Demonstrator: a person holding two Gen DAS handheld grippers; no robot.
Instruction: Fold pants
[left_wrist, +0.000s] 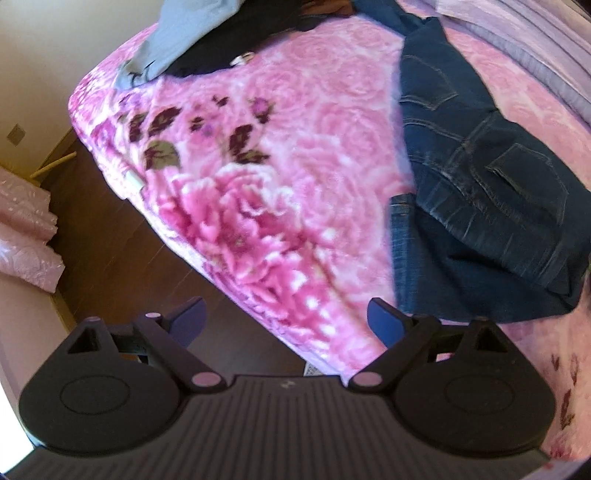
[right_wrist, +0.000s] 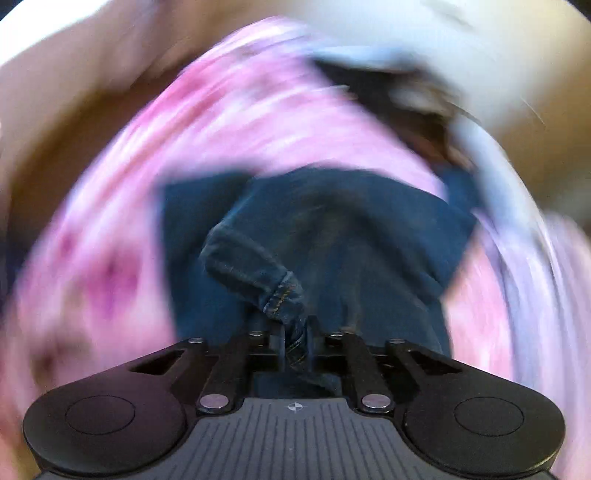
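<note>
Pink floral blanket (left_wrist: 280, 177) covers the bed, dark wood floor (left_wrist: 110, 251) off its edge, below-left of the left gripper (left_wrist: 286, 317). Left gripper's jaws spread wide, nothing between them, hovering over the blanket edge. Dark blue jeans (left_wrist: 476, 192) lie crumpled ahead-right of it, back pockets up. Grey and black clothes (left_wrist: 207, 40) piled far ahead. Right gripper (right_wrist: 295, 341) clamped tight on a stitched jeans hem (right_wrist: 284, 299); rest of the jeans spreads ahead of it, view heavily blurred.

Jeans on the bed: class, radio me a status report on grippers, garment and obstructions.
Left hand-held gripper open, empty. Right hand-held gripper shut on jeans hem. Grey and black clothes heaped far off, not in the way.
</note>
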